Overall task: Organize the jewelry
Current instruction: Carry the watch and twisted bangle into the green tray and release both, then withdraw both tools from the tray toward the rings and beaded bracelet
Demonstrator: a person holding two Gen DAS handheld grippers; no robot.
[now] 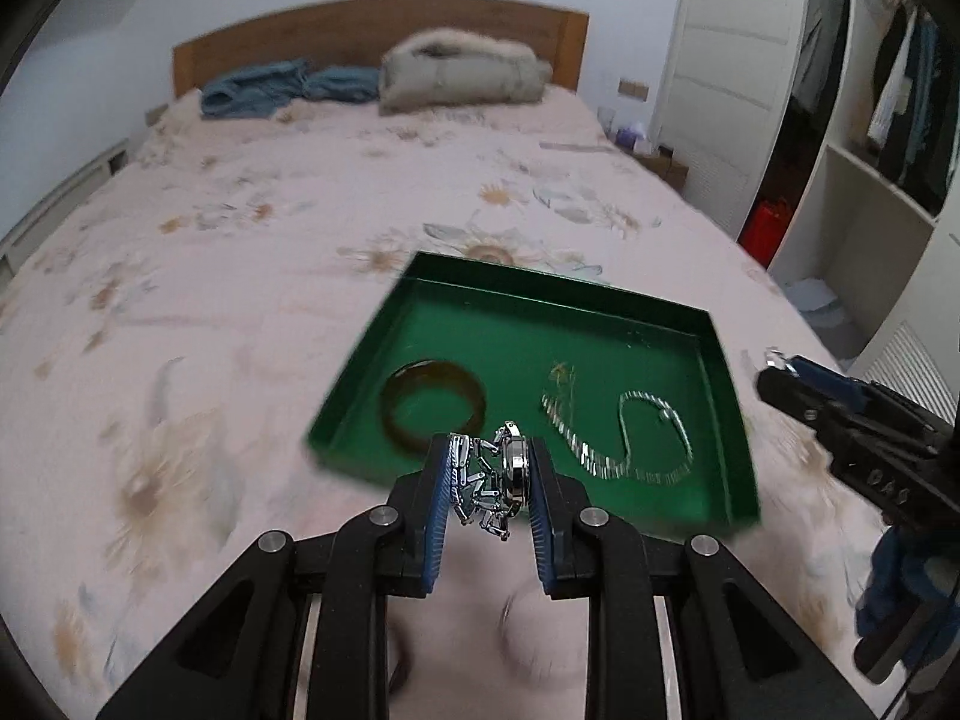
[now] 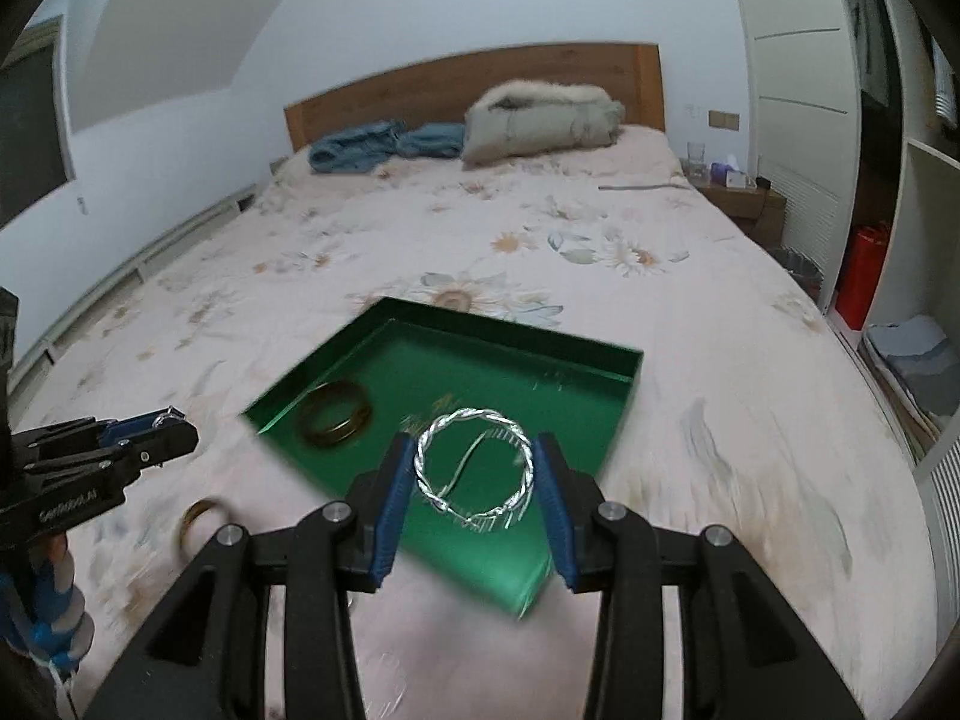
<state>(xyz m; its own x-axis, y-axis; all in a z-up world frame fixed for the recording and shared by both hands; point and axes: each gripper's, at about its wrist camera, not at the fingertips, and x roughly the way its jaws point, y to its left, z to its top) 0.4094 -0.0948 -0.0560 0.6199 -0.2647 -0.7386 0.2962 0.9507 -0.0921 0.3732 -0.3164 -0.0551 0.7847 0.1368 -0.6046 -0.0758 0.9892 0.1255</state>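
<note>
L gripper (image 1: 489,474) grips watch (image 1: 501,477); R gripper (image 2: 474,474) grips, prob., twisted bangle (image 2: 475,468).

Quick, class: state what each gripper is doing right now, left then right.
Left gripper: shut on a silver watch.
Right gripper: shut on a twisted silver bangle.
</note>
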